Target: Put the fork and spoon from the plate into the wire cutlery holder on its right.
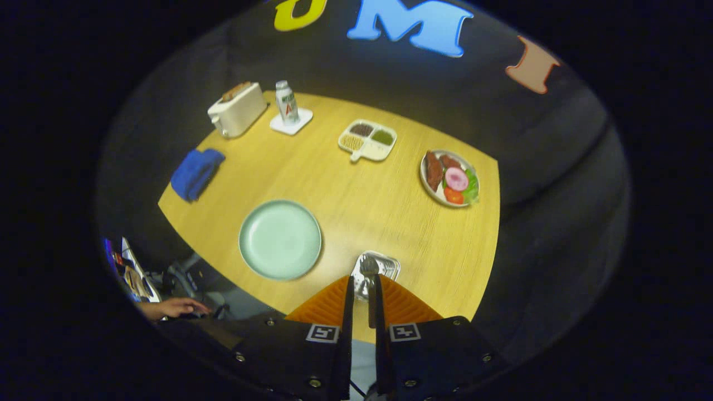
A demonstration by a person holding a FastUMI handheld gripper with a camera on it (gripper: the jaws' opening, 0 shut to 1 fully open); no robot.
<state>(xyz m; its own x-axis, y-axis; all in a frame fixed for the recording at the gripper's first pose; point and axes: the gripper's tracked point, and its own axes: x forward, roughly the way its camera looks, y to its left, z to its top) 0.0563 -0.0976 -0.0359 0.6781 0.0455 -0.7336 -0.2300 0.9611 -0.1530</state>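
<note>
1. Wooden table, light oak look, carries everything; places below are given rel. to the plate.
2. Plate, pale green, near the table's front edge. Bare now: no fork, no spoon on it.
3. Gripper w/ orange fingers, just right of the plate and above the table. Jaws narrow, nearly together, pinching a thin metal handle betw. them. Judging by the tines at its far end it's the fork, but that end is small and glary, so not 100% sure.
4. Wire cutlery holder, right of the plate, directly under and just ahead of the fingertips. The fork's head sits over or inside its rim; can't tell if it's touching the bottom.
5. Spoon: can't make it out. Prob. already in the holder, given the bare plate, but the contents are too small to confirm.
6. Progress (my read): close to done. Plate cleared, last piece held at the holder; what's left is to let go and pull back.
7. Other stuff, well beyond the plate: toaster, bottle on a coaster, divided dish of grains, food plate far right, blue cloth to the left.
8. Person's hand below-left of the plate, off the table.
</note>
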